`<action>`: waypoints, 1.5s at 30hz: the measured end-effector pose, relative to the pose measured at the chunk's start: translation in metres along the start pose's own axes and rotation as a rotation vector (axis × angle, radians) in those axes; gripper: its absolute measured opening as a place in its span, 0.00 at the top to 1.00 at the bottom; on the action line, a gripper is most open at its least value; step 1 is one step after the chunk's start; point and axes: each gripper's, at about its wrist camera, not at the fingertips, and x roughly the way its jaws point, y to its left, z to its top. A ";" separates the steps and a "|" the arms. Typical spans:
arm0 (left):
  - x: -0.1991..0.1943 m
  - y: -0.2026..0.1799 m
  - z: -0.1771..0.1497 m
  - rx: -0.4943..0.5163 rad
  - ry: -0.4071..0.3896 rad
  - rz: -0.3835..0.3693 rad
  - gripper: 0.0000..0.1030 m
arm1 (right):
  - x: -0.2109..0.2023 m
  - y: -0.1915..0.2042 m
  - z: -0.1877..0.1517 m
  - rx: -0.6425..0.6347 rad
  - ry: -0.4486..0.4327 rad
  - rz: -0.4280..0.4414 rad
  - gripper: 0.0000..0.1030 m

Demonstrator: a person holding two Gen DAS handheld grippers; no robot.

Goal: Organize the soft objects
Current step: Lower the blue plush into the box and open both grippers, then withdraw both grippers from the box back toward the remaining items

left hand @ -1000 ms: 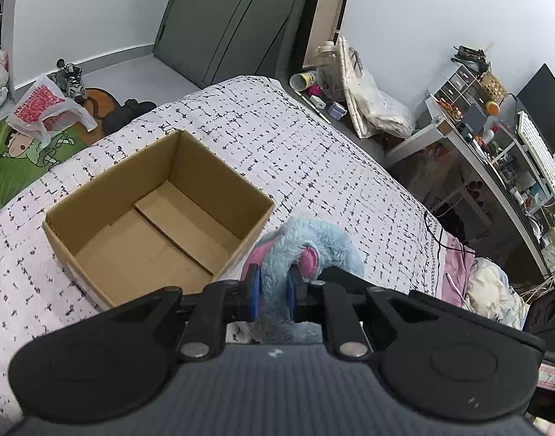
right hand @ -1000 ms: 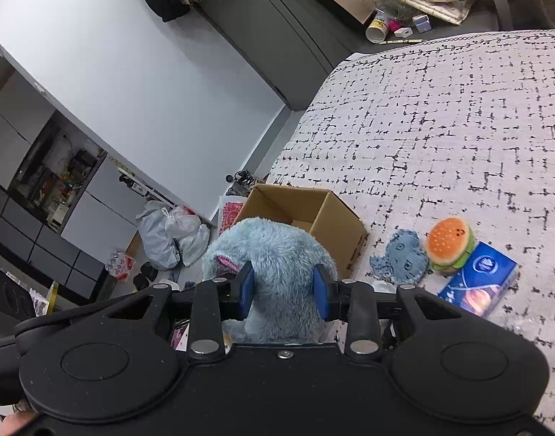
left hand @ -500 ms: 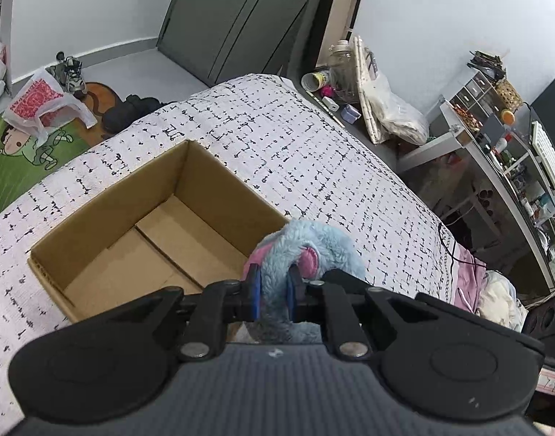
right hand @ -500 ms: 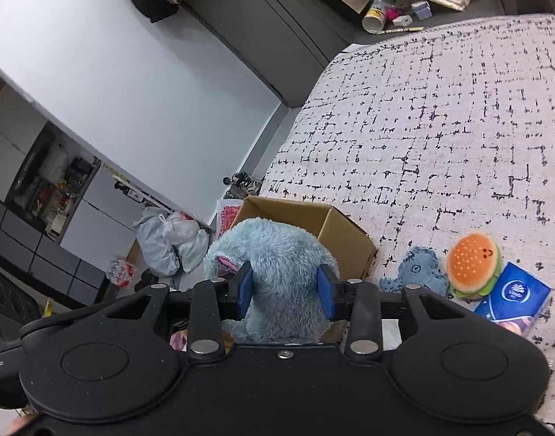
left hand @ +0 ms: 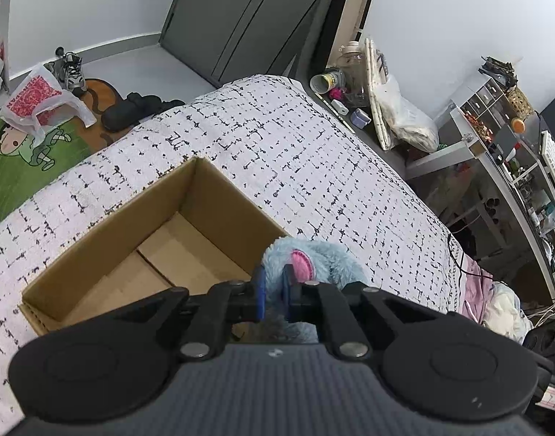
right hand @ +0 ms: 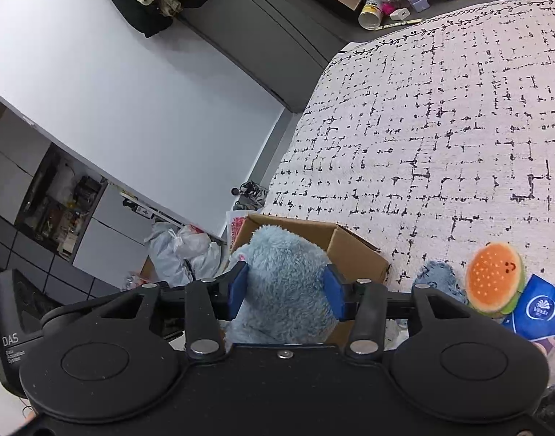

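Observation:
A fluffy blue plush toy [left hand: 324, 258] with a pink ear hangs over the near right corner of an open, empty cardboard box [left hand: 106, 218] on the bed. My left gripper [left hand: 273, 292] is shut on the toy's fur beside the pink ear. In the right wrist view the same blue plush toy [right hand: 284, 279] fills the gap of my right gripper [right hand: 284, 290], whose jaws are opening while the blue pads still touch the fur. The cardboard box [right hand: 353, 250] shows just behind the toy.
A burger-shaped plush [right hand: 493, 281], a small blue plush [right hand: 435, 278] and a blue tissue pack [right hand: 539, 307] lie on the patterned bedspread [right hand: 441, 127] right of the box. Beyond the bed's edge lie a green floor mat [left hand: 19, 160], bags and a cluttered desk [left hand: 495, 152].
Both grippers have carried the plush toward the box, which now looks nearer and larger. The right jaws have spread wider around the toy. The left jaws stay pinched on the fur.

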 end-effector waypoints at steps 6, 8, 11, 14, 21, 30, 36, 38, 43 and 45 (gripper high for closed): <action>0.000 0.003 0.009 -0.006 -0.018 0.014 0.93 | -0.001 -0.002 0.002 0.016 -0.011 0.008 0.51; 0.001 0.004 0.012 -0.002 -0.028 0.030 0.93 | -0.001 -0.002 0.002 0.019 -0.013 0.002 0.51; 0.002 0.006 0.017 -0.006 -0.041 0.050 0.93 | -0.003 -0.003 0.002 0.023 -0.014 -0.008 0.50; 0.005 0.003 0.020 0.004 -0.025 0.103 0.89 | -0.007 -0.003 0.001 0.024 -0.020 -0.025 0.46; -0.008 -0.005 0.017 0.015 -0.016 0.160 0.50 | -0.018 0.001 0.000 0.007 -0.020 -0.090 0.35; -0.040 -0.024 0.003 0.083 -0.063 0.207 0.23 | -0.046 0.010 -0.003 -0.043 -0.018 -0.149 0.23; -0.061 -0.039 -0.010 0.124 -0.083 0.207 0.15 | -0.072 0.013 -0.008 -0.068 -0.040 -0.169 0.14; -0.067 -0.044 -0.015 0.137 -0.091 0.211 0.13 | -0.080 0.014 -0.009 -0.074 -0.043 -0.178 0.12; -0.081 -0.054 -0.025 0.145 -0.100 0.219 0.10 | -0.098 0.015 -0.015 -0.109 -0.047 -0.203 0.11; -0.086 -0.058 -0.029 0.149 -0.100 0.218 0.09 | -0.104 0.015 -0.016 -0.120 -0.041 -0.205 0.10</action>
